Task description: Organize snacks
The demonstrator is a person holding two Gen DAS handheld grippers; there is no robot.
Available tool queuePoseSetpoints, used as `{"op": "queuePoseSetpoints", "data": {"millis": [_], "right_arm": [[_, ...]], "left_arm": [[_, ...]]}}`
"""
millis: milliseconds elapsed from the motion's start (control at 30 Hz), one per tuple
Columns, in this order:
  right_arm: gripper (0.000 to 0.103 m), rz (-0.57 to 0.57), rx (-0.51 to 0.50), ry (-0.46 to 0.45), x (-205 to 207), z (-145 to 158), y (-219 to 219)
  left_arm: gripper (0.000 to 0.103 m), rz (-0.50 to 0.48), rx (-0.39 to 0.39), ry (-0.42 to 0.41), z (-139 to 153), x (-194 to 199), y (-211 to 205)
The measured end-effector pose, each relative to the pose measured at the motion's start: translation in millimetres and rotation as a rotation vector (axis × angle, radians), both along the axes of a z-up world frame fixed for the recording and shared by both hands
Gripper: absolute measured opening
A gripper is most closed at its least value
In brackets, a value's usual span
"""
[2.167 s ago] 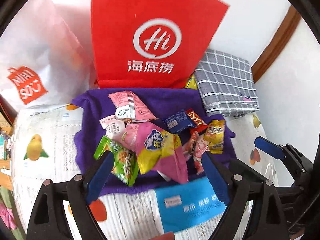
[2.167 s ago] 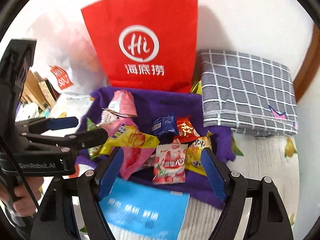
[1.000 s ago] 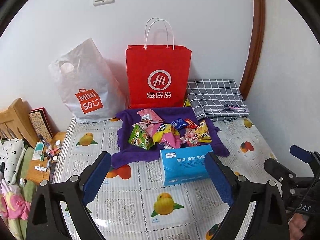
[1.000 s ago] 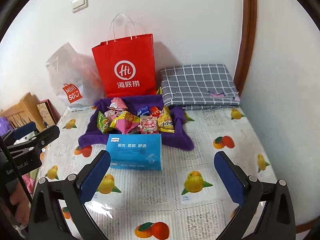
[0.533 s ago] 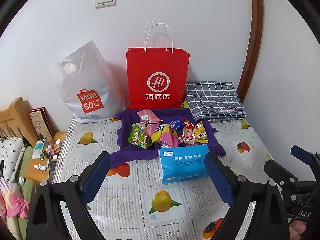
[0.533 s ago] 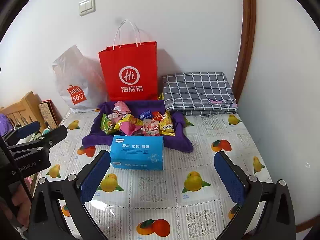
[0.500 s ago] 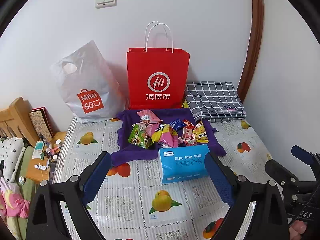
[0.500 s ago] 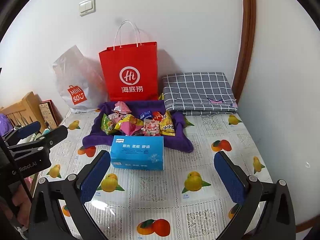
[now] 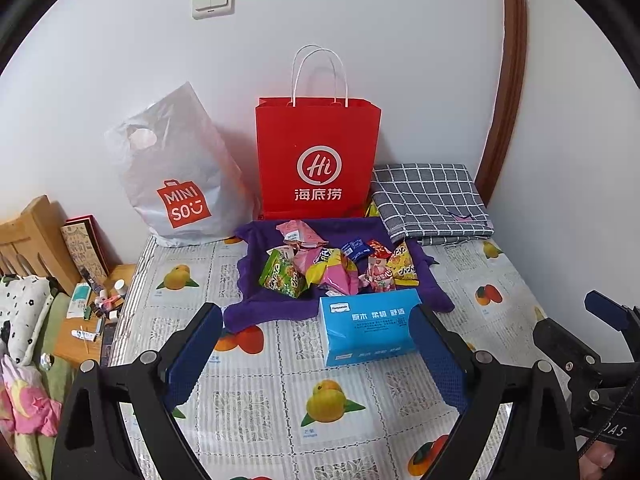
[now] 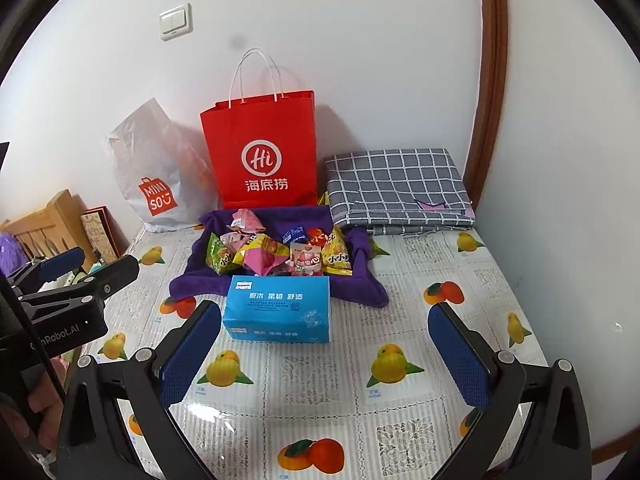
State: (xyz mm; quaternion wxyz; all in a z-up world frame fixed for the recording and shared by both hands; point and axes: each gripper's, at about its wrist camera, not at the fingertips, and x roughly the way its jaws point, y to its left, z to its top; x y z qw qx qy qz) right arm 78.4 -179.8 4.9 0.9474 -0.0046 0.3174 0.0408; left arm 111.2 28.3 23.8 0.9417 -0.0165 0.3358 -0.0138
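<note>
Several snack packets (image 9: 328, 266) lie in a heap on a purple cloth (image 9: 256, 304) on the fruit-print table; they also show in the right wrist view (image 10: 276, 254) on the same cloth (image 10: 188, 280). A blue tissue box (image 9: 370, 326) (image 10: 278, 308) stands just in front of the heap. A red paper bag (image 9: 318, 160) (image 10: 262, 152) stands upright behind it against the wall. My left gripper (image 9: 318, 350) is open and empty, well back from the box. My right gripper (image 10: 324, 354) is open wide and empty, also held back.
A white Miniso plastic bag (image 9: 180, 176) leans on the wall at the left. A folded grey checked cloth (image 9: 428, 200) lies at the right. A wooden headboard (image 9: 28, 236) and a low stand with small bottles (image 9: 96, 308) are beyond the table's left edge.
Both grippers have pulled far back and up from the snack heap over two seconds. In the last half second almost nothing has moved.
</note>
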Motion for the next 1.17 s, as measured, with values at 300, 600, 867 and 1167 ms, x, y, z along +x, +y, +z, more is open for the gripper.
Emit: {"op": "queuePoseSetpoints", "data": {"millis": [300, 600, 867, 1167], "right_arm": [[0.102, -0.001, 0.000, -0.001, -0.4, 0.0, 1.6], [0.102, -0.003, -0.001, -0.002, -0.3, 0.2, 2.7], [0.102, -0.003, -0.001, -0.002, -0.5, 0.5, 2.4], [0.102, -0.002, 0.002, -0.004, 0.1, 1.1, 3.3]], "left_arm": [[0.094, 0.001, 0.000, 0.003, 0.2, 0.9, 1.3], [0.094, 0.002, -0.001, 0.003, 0.0, 0.8, 1.2], [0.094, 0.003, -0.001, 0.003, -0.1, 0.9, 1.2], [0.094, 0.006, 0.002, -0.003, -2.7, 0.6, 2.2]]}}
